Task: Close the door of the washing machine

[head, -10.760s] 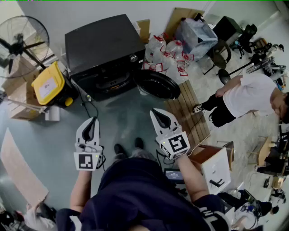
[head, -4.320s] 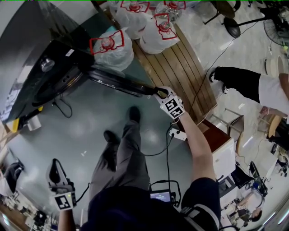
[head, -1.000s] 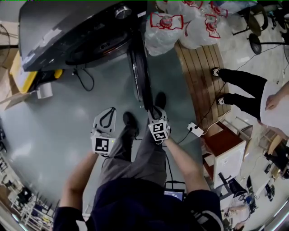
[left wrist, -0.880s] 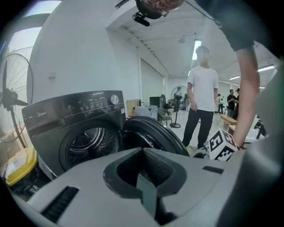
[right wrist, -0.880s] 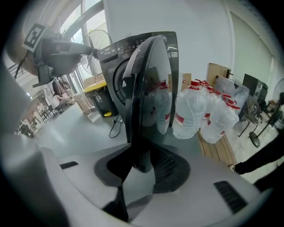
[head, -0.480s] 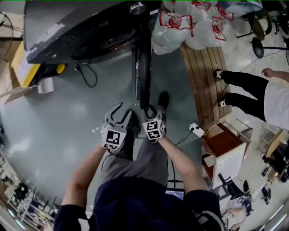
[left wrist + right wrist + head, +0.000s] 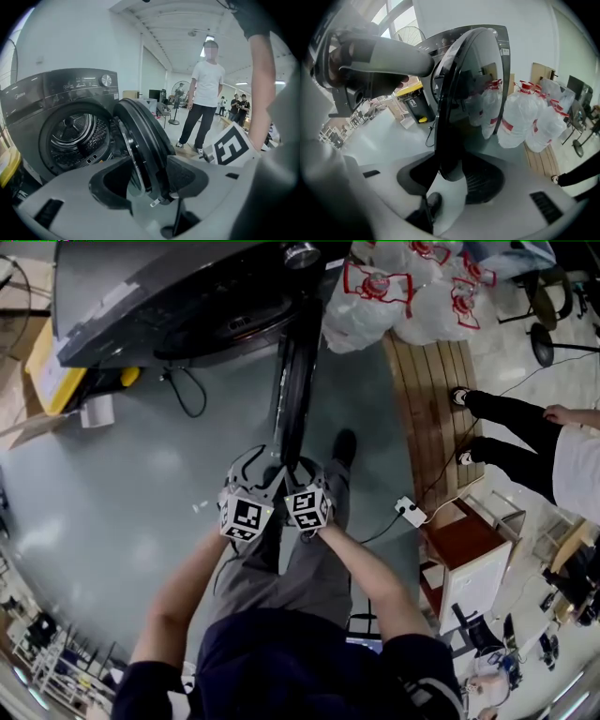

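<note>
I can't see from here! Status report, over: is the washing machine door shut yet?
Left gripper and right gripper: jaws just opened, door edge between them, unclamped. Door half open, sticking out from washing machine. Nothing seen blocking the drum.

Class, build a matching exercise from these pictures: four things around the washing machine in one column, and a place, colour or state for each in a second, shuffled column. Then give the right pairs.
Column one
1. washing machine door
2. bin
3. plastic bags
4. power strip

Column two
A. white with red markings, beside the wooden boards
B. standing open
C. lying on the floor, cable attached
D. yellow-topped, left of the washing machine in the head view

Pairs: 1-B, 2-D, 3-A, 4-C
</note>
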{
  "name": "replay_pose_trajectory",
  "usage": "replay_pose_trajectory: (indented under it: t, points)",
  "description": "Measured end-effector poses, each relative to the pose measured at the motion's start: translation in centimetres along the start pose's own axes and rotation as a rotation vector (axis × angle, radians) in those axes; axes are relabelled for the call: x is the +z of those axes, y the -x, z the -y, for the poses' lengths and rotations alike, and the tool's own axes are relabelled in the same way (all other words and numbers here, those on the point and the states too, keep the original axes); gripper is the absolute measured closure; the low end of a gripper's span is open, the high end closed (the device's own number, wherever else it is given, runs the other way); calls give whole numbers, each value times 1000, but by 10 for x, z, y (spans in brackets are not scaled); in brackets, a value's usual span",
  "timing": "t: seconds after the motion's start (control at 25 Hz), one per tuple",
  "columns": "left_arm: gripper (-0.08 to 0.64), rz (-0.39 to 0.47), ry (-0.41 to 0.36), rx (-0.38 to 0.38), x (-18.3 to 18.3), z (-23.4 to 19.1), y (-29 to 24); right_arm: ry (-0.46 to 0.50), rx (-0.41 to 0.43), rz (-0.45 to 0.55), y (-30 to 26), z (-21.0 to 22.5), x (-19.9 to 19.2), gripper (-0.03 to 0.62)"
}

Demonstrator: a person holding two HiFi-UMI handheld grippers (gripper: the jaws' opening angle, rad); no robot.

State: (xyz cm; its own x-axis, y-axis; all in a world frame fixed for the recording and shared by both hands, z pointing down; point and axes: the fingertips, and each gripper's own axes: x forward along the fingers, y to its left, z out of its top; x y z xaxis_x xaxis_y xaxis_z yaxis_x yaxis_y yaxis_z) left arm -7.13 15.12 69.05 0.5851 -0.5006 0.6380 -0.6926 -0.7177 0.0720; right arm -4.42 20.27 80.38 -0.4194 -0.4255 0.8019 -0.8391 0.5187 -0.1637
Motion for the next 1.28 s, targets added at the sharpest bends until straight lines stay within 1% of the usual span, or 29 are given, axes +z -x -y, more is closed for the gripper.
replay_pose_trajectory:
  t: [0.16,0.32,0.44,0.52,0.64,0.76,0.84,0.96,1.04,1.08,1.12,1.16,1.2,1.24,1.28]
  points:
    - [302,14,1,-28,5,3,-2,-16,-6,6,-6,-8,4,416]
    - [293,17,-7,-11,20,5,-2,-32,-2,9,-10,-15,11,413]
    - [287,-12,-21,27,21,3,-7,-41,13,20,-12,-22,15,409]
    - [287,-26,-19,65,18,-4,-10,-47,10,24,-14,-23,17,408]
    - [287,-35,-7,100,16,-11,-13,-49,18,26,-22,-29,13,403]
    - [287,-39,-11,133,16,-19,-14,-46,39,22,-34,-35,3,394]
    - [287,-45,-23,147,14,-23,-13,-44,66,30,-37,-39,9,385]
    - [289,-51,-23,147,12,-28,-12,11,146,56,-28,-44,23,375]
    - [291,-51,-18,144,11,-29,-11,69,199,85,-20,-45,20,404]
    - [291,-49,-17,142,12,-30,-11,90,214,98,-17,-44,17,399]
    - [291,-50,-17,140,12,-30,-11,103,223,110,-13,-41,14,410]
    - [291,-52,-18,138,12,-31,-11,113,220,126,-11,-36,11,434]
    - [291,-56,-19,138,12,-32,-10,122,208,141,-8,-30,10,497]
    - [293,-61,-20,139,11,-33,-10,128,191,150,-6,-23,8,522]
    - [295,-63,-21,142,10,-35,-9,128,177,156,-3,-17,6,528]
